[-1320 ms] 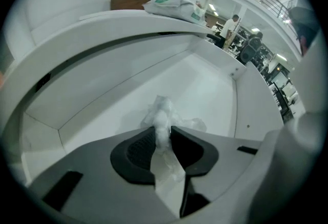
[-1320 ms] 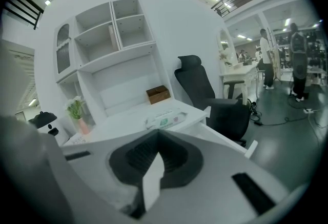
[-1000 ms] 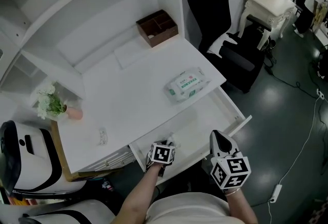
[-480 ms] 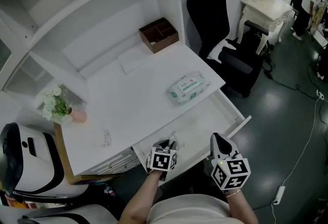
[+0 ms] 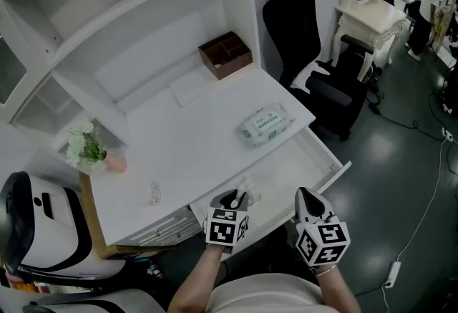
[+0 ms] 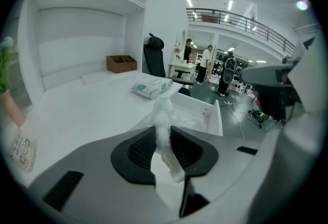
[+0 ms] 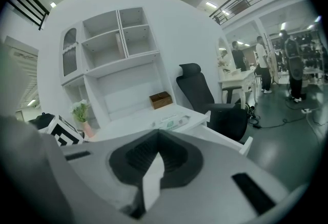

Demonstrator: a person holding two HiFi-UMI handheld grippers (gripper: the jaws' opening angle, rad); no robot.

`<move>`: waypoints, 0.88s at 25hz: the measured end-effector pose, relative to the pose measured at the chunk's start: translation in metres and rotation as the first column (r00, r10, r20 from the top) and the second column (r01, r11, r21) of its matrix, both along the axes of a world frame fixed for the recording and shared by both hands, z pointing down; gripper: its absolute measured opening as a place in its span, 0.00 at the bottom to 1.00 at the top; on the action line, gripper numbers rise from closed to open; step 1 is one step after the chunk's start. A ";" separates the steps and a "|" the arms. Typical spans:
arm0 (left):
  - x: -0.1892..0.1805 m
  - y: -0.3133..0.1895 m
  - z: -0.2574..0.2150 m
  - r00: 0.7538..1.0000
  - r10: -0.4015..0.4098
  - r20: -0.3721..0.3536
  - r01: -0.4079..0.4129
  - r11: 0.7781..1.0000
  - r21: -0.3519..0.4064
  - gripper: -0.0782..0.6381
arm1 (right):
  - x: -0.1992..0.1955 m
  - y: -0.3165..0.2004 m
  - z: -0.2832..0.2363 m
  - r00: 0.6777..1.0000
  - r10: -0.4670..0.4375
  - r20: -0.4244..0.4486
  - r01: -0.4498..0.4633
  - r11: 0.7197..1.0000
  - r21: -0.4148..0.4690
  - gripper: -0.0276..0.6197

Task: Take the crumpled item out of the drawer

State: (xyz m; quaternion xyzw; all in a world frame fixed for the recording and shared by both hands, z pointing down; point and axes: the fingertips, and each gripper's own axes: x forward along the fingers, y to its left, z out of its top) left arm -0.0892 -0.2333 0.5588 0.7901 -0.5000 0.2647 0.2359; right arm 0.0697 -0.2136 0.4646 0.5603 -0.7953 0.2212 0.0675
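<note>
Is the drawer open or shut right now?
Open. The drawer juts out from under the desk, its white floor and side walls exposed in the head view.

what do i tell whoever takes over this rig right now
Left gripper: shut on the crumpled item, a white wad pinched between its pads.
Right gripper: shut, nothing in it, near the drawer's front edge.
Drawer: pulled open under the desk; the rest of it looks bare.
Done: item grasped and, by the look of it, raised above the drawer's left end.
Left: bring it fully clear of the drawer and put it down, probably on the desk.
</note>
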 end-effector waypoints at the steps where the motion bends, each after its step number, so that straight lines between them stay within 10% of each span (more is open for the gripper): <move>1: -0.001 0.000 -0.007 1.000 0.000 -0.001 0.000 1.000 0.017 0.23 | -0.001 0.002 -0.001 1.000 0.001 -0.001 -0.001 1.000 0.002 0.05; 22: -0.029 0.015 -0.122 0.996 -0.026 -0.085 0.050 0.953 0.298 0.23 | -0.020 0.022 -0.014 1.000 -0.005 -0.022 0.006 0.999 0.038 0.05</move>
